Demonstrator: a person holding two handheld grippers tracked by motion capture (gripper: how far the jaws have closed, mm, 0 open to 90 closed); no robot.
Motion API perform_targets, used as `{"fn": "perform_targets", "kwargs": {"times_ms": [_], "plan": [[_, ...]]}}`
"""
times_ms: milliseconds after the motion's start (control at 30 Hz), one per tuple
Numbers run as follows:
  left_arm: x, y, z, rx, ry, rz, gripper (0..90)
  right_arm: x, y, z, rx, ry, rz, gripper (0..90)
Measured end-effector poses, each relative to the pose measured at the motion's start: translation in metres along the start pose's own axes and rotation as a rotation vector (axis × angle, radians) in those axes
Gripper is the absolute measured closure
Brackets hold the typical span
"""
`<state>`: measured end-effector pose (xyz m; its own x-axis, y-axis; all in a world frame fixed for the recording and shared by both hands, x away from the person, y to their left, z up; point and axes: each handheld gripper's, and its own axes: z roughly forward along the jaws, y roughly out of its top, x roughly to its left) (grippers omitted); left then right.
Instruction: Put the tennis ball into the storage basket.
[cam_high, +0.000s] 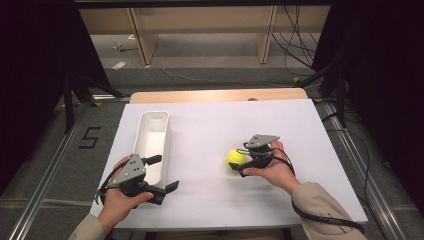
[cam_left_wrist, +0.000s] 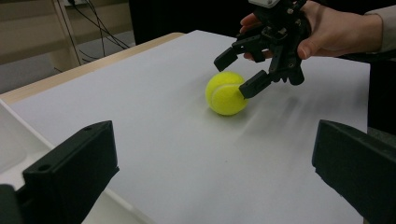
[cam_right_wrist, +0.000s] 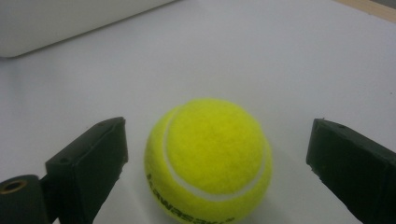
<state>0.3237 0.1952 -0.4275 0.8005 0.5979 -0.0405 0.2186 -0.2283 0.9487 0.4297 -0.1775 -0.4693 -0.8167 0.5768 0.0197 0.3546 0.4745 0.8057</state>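
Right gripper (cam_high: 243, 161) fingers wide apart, straddling tennis ball (cam_high: 235, 159) on surface centre, no contact yet. Left gripper (cam_high: 161, 174) fingers spread, empty, by white tray (cam_high: 152, 131) at ball's 9 o'clock. Risk: one finger touches first, ball rolls out

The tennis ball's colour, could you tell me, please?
Yellow-green with a white seam, tennis ball; clearest in the right gripper view.
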Motion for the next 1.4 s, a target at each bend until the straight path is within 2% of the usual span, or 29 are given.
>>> {"fn": "perform_targets", "kwargs": {"times_ms": [567, 833, 1233, 1400], "plan": [[-0.001, 0.0, 0.0, 0.005, -0.006, -0.004, 0.0, -0.001, -0.002, 0.019, 0.057, 0.022, -0.008, 17.0], [-0.001, 0.0, 0.0, 0.006, -0.006, -0.001, 0.0, 0.0, -0.003, 0.019, 0.066, 0.039, -0.019, 24.9], [-0.001, 0.0, 0.0, 0.004, -0.007, -0.005, 0.0, 0.0, 0.0, 0.017, 0.078, 0.061, -0.026, 26.2], [-0.001, 0.0, 0.0, 0.004, -0.007, -0.005, 0.0, 0.0, 0.003, 0.014, 0.057, 0.062, -0.018, 26.2]]}}
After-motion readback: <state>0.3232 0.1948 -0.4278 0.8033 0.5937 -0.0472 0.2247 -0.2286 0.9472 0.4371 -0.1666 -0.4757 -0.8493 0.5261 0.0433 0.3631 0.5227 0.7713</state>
